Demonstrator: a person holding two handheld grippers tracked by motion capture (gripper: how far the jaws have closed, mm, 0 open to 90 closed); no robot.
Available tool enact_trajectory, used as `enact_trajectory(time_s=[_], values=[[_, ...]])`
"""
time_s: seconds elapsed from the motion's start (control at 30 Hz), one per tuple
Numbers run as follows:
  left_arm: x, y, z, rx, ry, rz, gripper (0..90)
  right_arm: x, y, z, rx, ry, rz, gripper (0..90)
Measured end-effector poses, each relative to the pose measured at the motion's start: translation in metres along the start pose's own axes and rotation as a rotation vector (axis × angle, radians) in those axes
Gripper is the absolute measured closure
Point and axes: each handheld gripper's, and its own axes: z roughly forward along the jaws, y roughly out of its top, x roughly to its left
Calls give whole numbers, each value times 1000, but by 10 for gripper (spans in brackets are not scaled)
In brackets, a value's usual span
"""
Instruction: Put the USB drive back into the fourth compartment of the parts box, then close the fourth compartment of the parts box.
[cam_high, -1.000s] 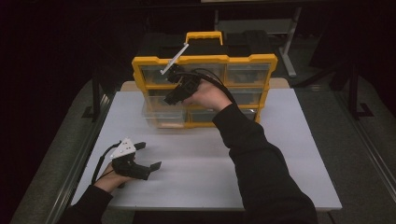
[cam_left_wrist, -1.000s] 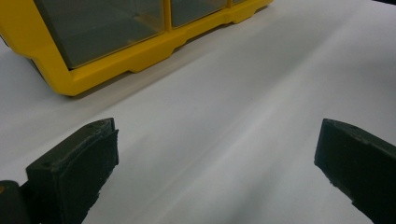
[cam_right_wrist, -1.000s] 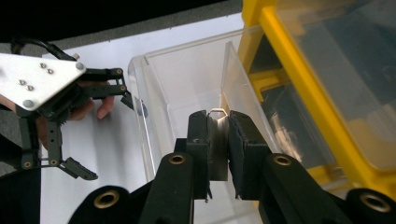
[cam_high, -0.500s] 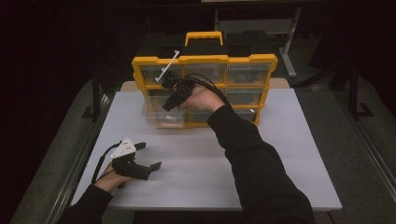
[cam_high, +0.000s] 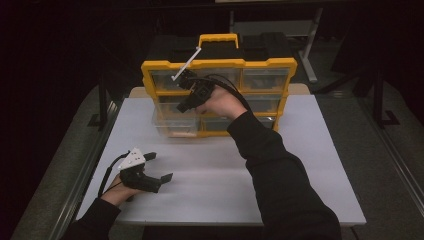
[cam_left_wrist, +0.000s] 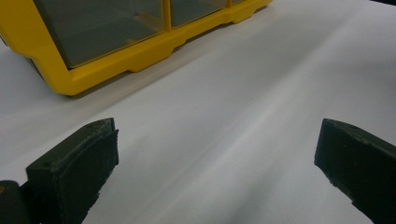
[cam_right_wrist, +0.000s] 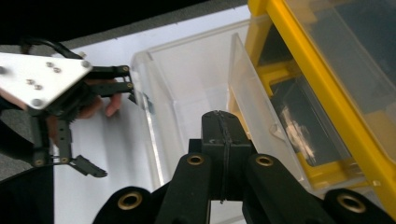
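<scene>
The clear drawer (cam_high: 175, 125) already stands pulled out of the bottom-left slot of the yellow organizer (cam_high: 220, 65), jutting forward over the white table (cam_high: 300, 165). In the right gripper view the drawer (cam_right_wrist: 187, 93) looks empty, with one clear divider (cam_right_wrist: 254, 107) standing across it near the cabinet end. So the opening step seems done; what is left, I judge, is either to load something or to push the drawer home.

Your right gripper (cam_high: 186, 97) hangs just above that drawer, in front of the cabinet's left column. Its jaws have just been closing and now meet pad to pad with nothing between them, so you hold nothing there.

Your left gripper (cam_high: 157, 170) rests low on the table, well apart from the cabinet, jaws spread wide and empty; past them the left gripper view shows the cabinet's yellow base (cam_left_wrist: 140, 56).
</scene>
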Motion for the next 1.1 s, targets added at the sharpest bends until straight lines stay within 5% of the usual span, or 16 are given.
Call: enact_trajectory(time_s=[0.57,1.1], values=[[0,0,0,0,1,-4,0,25,-9,-17,-63,47,-33,889],[0,0,-1,-1,5,0,0,49,-20,6,-40,72,-84,888]])
